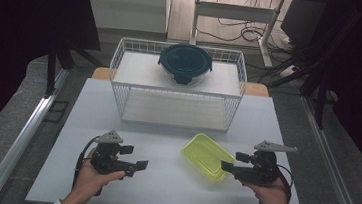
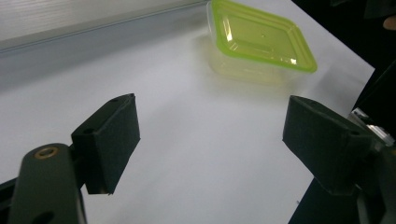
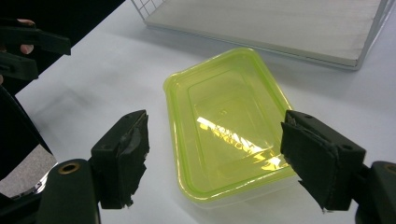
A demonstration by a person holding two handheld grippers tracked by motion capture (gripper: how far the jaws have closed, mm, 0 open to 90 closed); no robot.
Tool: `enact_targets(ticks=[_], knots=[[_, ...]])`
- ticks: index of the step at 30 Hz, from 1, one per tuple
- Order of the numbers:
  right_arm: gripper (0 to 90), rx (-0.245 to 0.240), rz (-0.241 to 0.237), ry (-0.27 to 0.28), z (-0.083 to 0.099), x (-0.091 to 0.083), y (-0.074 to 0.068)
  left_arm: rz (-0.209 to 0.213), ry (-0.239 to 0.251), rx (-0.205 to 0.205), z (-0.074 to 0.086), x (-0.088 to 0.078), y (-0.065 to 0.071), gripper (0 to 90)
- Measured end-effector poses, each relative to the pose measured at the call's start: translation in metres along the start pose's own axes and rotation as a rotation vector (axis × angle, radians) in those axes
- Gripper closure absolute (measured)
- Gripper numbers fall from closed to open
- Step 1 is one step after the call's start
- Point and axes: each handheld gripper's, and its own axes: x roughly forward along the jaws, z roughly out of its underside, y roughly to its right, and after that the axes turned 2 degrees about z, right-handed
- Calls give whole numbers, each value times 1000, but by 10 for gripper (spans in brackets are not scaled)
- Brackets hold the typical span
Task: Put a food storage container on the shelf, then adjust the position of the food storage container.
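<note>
A clear rectangular container with a yellow-green lid (image 1: 205, 156) (image 2: 259, 39) (image 3: 224, 126) lies on the white table (image 1: 160, 190), right of centre. My right gripper (image 1: 231, 163) (image 3: 215, 161) is open just right of the container, its jaws spread wide around the container's near end without touching it. My left gripper (image 1: 135, 158) (image 2: 212, 142) is open over bare table left of the container, with nothing between its jaws. A round dark-lidded glass container (image 1: 185, 63) sits on top of the white wire rack (image 1: 122, 61) at the back.
The wire rack has an open lower shelf (image 1: 173, 111) facing me. Metal rails (image 1: 20, 136) run along both sides of the table. Cables and a stand lie on the floor behind.
</note>
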Motion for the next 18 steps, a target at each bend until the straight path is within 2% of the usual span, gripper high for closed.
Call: enact_targets(ticks=[5, 10, 15, 18], knots=[[234, -4, -6, -1, 1, 2, -2, -16, 0, 9, 1, -1, 0, 187], [241, -6, 4, -5, 3, 3, 0, -35, -24, 34, 1, 3, 2, 186], [237, 0, 11, -6, 1, 2, 0, -39, -19, 26, 1, 4, -1, 179], [237, -8, 42, -17, -2, 2, 0, -40, -12, 23, 0, 1, -3, 177]])
